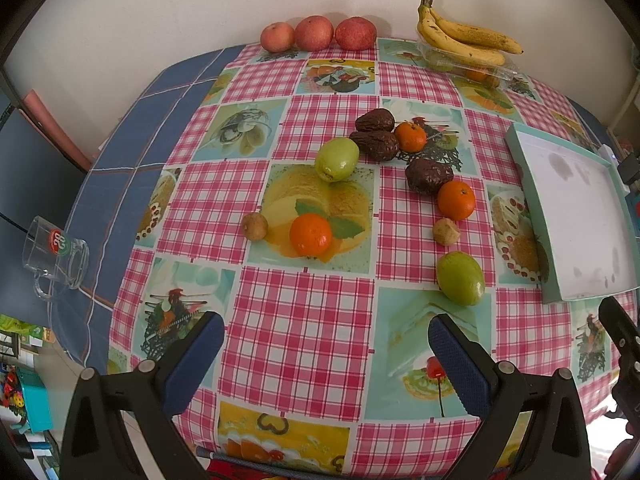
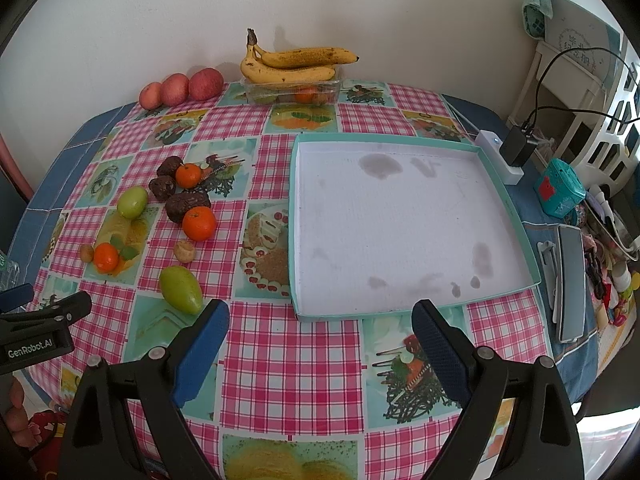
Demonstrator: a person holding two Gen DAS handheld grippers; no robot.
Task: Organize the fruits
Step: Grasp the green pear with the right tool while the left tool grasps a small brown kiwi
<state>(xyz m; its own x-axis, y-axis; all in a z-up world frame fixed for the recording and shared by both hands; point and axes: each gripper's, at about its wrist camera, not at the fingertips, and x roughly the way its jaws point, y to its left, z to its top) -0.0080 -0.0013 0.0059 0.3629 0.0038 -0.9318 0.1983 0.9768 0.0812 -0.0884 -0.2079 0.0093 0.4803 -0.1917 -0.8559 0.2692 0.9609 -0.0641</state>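
both grippers gape empty (left gripper [image 1: 326, 364] just short of green fruit [image 1: 460, 278]).

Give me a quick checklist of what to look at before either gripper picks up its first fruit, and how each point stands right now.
1. Left gripper open and empty: ok.
2. Right gripper open and empty: ok.
3. Tray free to take fruit: ok, stained only.
4. Nearest green fruit clear of its neighbours: ok.
5. Dark fruits apart for a clean grasp: not ok, they touch one another and an orange.
6. Fruit firm enough to squeeze: cannot tell.
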